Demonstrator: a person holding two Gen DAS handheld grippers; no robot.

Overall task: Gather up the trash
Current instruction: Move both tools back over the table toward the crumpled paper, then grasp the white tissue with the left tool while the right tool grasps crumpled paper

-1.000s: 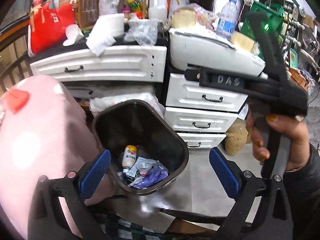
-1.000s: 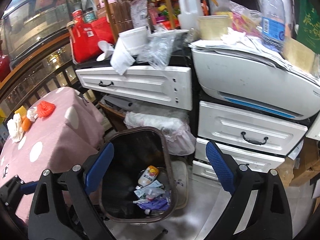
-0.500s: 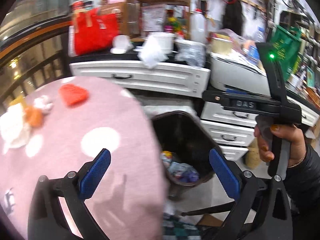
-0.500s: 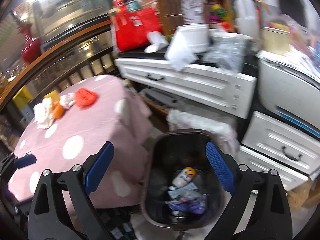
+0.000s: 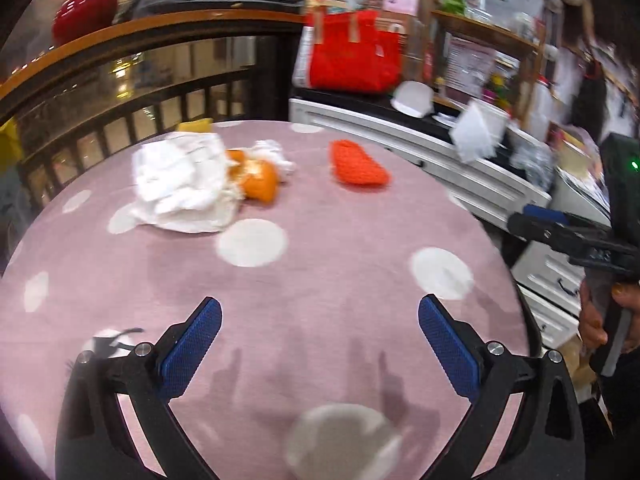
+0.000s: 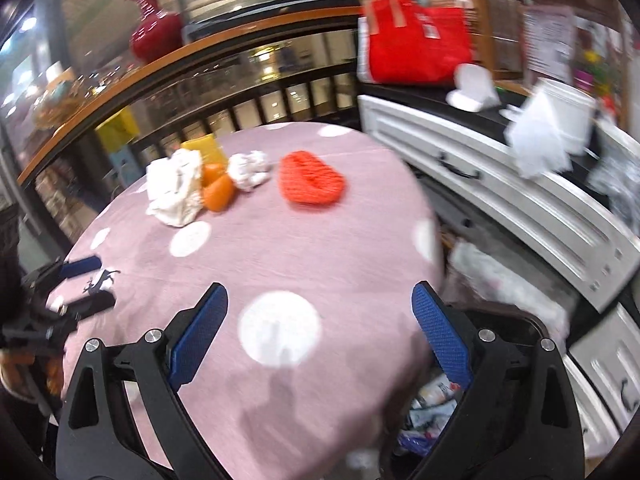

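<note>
A pink polka-dot table carries trash at its far side: crumpled white paper, orange peel, a small white tissue wad and an orange-red mesh piece. My left gripper is open and empty above the table's near part. My right gripper is open and empty over the table's right edge. The black trash bin with wrappers stands below on the right.
White drawer units with clutter stand right of the table. A red bag sits on them. A dark railing runs behind the table. A yellow object lies behind the paper.
Both grippers have swung left from above the bin to above the table. The trash pile is now nearer and central. Both stay open.
</note>
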